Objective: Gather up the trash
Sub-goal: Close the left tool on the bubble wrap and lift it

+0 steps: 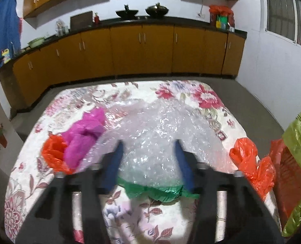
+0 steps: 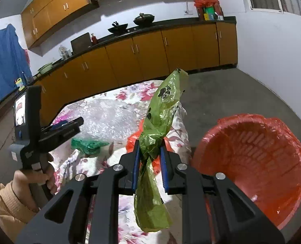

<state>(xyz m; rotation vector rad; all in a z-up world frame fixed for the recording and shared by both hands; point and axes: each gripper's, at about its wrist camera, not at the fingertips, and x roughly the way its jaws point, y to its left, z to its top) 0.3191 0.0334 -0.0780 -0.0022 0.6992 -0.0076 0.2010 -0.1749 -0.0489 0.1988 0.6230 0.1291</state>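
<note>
The left gripper's [image 1: 148, 150] fingers stood apart, nothing pinched, over the bubble wrap [image 1: 150, 126], with the green bag [image 1: 156, 191] just below them on the floral cloth [image 1: 28, 183].

Across, the right gripper [image 2: 150, 152] clamped the upright lime bag [image 2: 162, 109], the red bin [image 2: 252, 158] just right; kitchen cabinets [image 2: 150, 50] lined the room behind.

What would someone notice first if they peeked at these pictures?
Probably the light green bag with paw prints, pinched in the right claw beside the red bin on the floor. Next, the shiny bubble wrap spread over the flowery tablecloth, with a pink bag on its left and the left claw above it.
</note>
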